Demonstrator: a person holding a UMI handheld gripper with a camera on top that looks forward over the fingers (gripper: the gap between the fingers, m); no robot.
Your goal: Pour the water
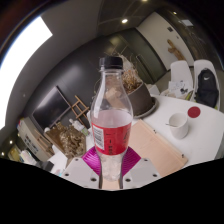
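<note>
My gripper (111,168) holds one bottle (111,115) at centre frame, both fingers pressed on its base, red liquid filling its lower half, black cap on. At right, on one white table (205,140), stand one white cup (178,125) and one red-topped cup (194,113).

There is a single view, from a wide-angle camera riding on the gripper (111,172) and facing forward along its two fingers (88,176), which show at its near edge. It sits very near the bottle (111,115) standing upright just ahead, and is tilted up, taking in the white tabletop (190,145) to the right and the ceiling lights (124,20) far beyond.
</note>
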